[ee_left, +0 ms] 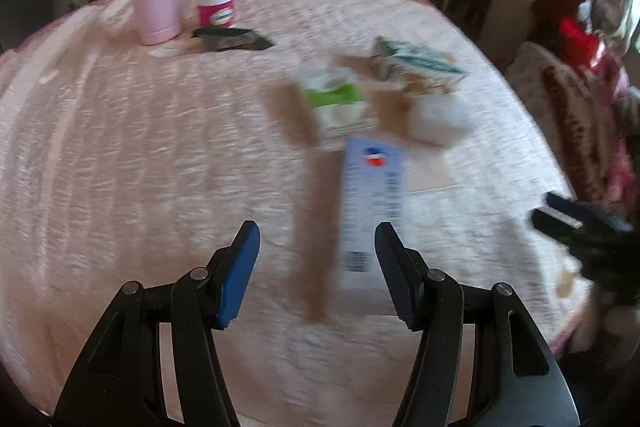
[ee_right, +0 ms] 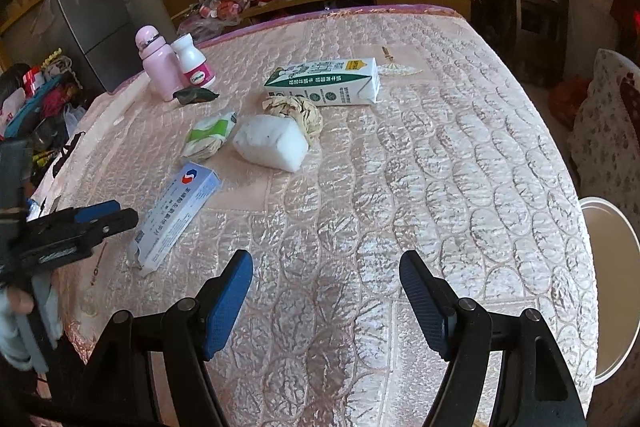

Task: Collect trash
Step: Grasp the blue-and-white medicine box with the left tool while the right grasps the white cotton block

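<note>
Trash is scattered mid-bed on the pink quilt: a long pale blue medicine box (ee_right: 178, 213) lying flat near the edge, a crumpled green-and-white wrapper (ee_right: 210, 138), a white bag (ee_right: 272, 143) touching a wadded yellowish paper (ee_right: 298, 111), and a green-and-white milk carton (ee_right: 324, 83) on its side

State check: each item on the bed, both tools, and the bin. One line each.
Left tool: open, empty
Right tool: open, empty
Blue box: lying flat
Milk carton: on its side
Pink flask: upright, capped
Pill bottle: upright, capped
White bin: lid off, beside bed
</note>
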`<state>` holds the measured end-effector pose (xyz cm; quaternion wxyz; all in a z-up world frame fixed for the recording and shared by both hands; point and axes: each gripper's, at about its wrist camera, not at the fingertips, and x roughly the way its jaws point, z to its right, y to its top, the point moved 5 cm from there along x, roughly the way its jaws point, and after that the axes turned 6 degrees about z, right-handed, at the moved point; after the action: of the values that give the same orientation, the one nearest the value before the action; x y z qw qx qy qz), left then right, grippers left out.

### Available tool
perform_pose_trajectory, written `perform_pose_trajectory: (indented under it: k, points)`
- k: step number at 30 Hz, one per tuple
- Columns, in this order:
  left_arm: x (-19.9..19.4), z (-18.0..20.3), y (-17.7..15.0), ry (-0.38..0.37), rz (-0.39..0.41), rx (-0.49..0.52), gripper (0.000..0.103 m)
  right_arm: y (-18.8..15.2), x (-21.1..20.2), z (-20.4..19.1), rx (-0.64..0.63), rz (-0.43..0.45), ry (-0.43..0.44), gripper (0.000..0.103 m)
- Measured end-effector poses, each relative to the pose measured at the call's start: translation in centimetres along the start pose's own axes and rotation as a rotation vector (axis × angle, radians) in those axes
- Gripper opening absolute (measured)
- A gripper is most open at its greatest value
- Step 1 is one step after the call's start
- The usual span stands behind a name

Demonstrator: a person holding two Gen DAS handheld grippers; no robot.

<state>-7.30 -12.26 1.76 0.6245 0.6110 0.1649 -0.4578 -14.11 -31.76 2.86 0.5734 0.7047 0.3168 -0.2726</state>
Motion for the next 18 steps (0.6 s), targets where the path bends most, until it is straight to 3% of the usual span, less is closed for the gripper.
perform_pose_trajectory:
  k: [7, 18]
  points:
    - [-0.5, 2.8, 0.8, 0.017, 0.042, 0.035, 0.059, -0.1, -0.3, -0.5, -0.011, 0.009, 0.003, 0.074]
    - [1.3, 3.4, 0.4, 0.057, 0.027, 0.074, 0.059, 1.4, 0.1, -1.0, -0.028, 0.029, 0.025, 0.076]
